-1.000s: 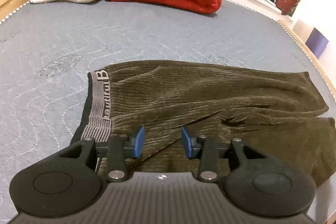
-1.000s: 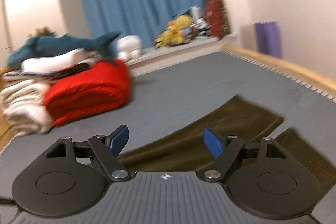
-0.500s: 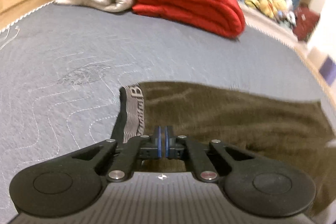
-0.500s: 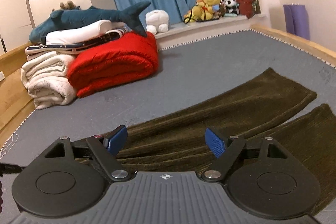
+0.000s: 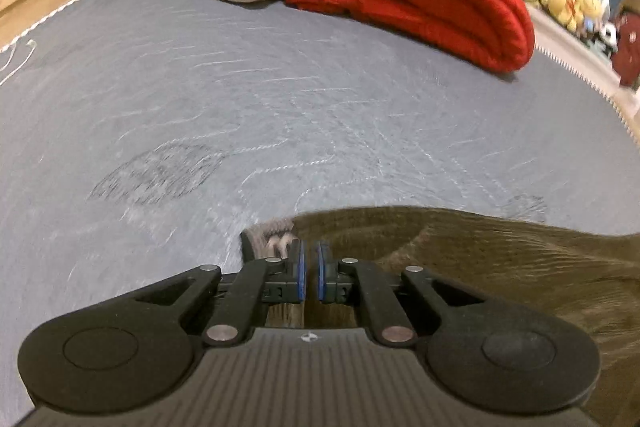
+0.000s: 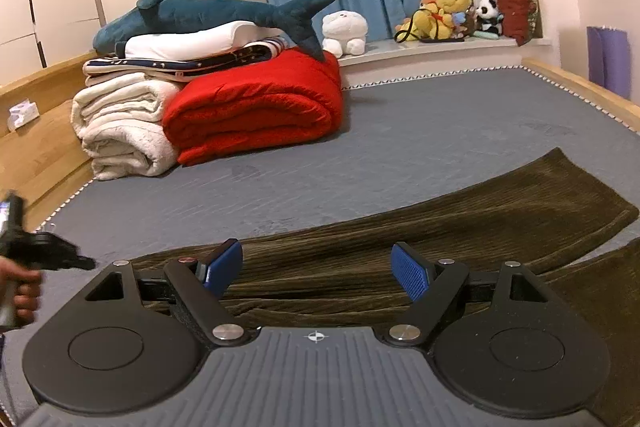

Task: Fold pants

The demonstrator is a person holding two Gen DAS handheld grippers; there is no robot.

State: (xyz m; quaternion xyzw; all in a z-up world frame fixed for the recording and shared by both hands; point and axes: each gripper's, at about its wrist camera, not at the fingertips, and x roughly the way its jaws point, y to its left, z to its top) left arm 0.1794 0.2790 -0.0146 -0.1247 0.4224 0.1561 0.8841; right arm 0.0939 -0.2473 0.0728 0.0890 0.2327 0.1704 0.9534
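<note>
Left gripper (image 5: 310, 269) fingers pinched on the pants' (image 5: 500, 267) waistband (image 5: 272, 233); right gripper (image 6: 318, 269) fingers spread wide above the pants leg, gripping nothing, on the bed (image 6: 400, 155)

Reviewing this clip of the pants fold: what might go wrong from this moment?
The left gripper is shut on the pants at the waistband with only a thin pinch, so the fabric may slip out when pulled. The right gripper is open over the leg and holds nothing, so a one-sided pull could drag the legs askew.
</note>
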